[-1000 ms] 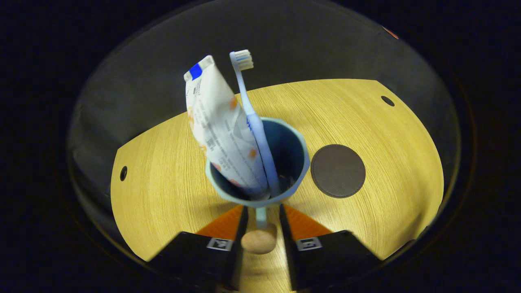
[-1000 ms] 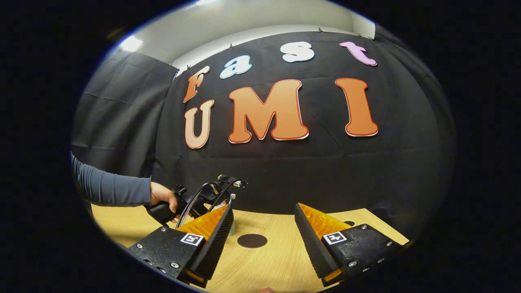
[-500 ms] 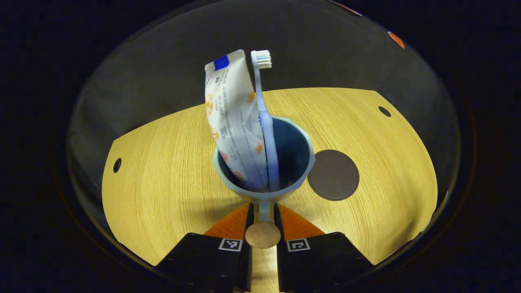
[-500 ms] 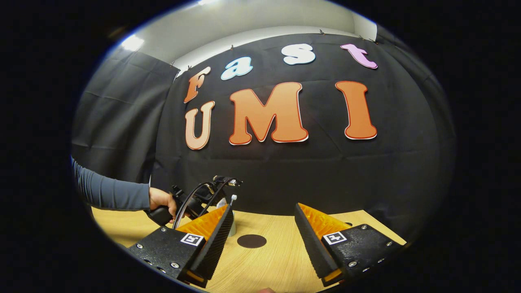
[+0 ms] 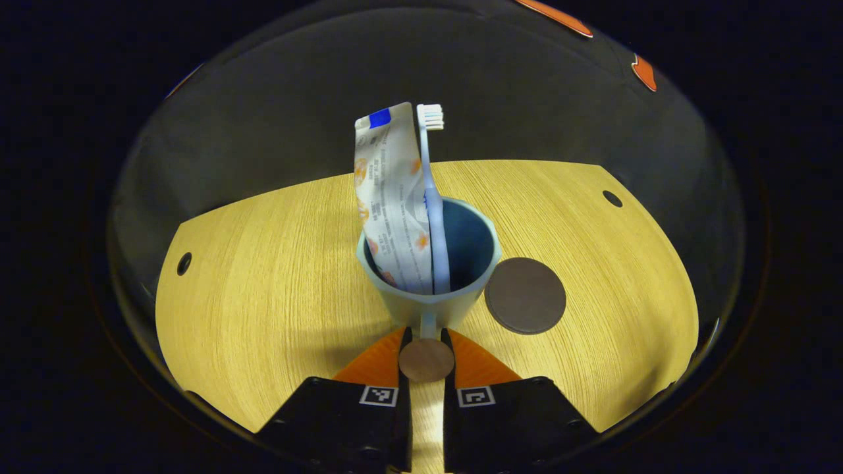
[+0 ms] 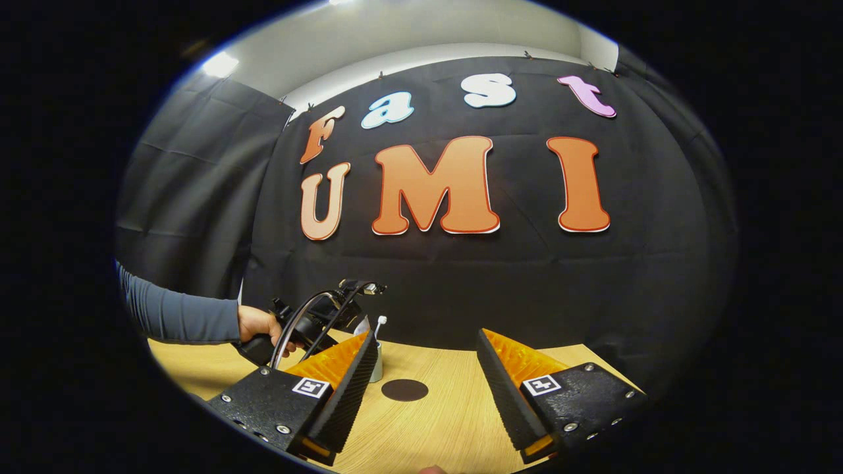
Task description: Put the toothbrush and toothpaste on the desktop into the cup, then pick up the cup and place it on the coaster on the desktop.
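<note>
blue cup held toothbrush and toothpaste; left gripper clamped its handle. coaster at 3 o'clock remained. right gripper hung apart.

Wooden desktop bearing coaster

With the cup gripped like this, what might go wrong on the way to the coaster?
1. The left gripper pinches only the thin handle of the cup, so the cup may swivel or slip.
2. The toothpaste and toothbrush stand tall above the rim and could tip out if it tilts.
3. The coaster lies close; the cup may land partly off it.
</note>
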The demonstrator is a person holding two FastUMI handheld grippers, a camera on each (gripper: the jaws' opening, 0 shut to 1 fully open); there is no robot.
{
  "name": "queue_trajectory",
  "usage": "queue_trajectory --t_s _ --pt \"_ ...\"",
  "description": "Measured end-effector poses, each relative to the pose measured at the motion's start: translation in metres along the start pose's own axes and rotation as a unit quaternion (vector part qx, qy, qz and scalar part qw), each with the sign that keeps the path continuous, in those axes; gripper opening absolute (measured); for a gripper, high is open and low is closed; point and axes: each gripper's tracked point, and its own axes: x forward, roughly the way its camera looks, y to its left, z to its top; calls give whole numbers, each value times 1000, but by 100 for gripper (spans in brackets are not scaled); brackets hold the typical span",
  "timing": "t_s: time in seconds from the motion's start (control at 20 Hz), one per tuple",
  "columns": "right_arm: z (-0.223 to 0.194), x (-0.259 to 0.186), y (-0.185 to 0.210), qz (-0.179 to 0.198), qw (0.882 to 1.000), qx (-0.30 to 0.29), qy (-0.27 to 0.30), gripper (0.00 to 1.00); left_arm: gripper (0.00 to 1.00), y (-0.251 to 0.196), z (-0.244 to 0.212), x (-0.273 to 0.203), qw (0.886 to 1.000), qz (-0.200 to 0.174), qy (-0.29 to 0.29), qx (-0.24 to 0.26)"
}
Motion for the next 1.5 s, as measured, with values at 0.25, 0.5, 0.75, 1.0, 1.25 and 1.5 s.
queue_trajectory --t_s 0.25,0.5,0.75,1.0,1.25,1.5 --pt "0 2 0 -1 1000 1 1 92 18 -4 3 1 1000 3 -23 -5" --pt "2 1 -5 -6 1000 3 0 92 18 -3 10 -8 999 -8 -44 9" --pt "0 -3 -9 -10 1000 2 1 91 18 -2 21 -13 998 0 -49 45" --pt "-6 -3 -12 -11 1000 11 8 91 18 5 12 2 999 6 -21 34" --pt "-8 2 -6 -5 1000 9 11 91 18 11 12 21 999 3 -5 37" --pt "-7 4 -7 -6 1000 5 9 92 31 21 11 19 995 20 32 91"
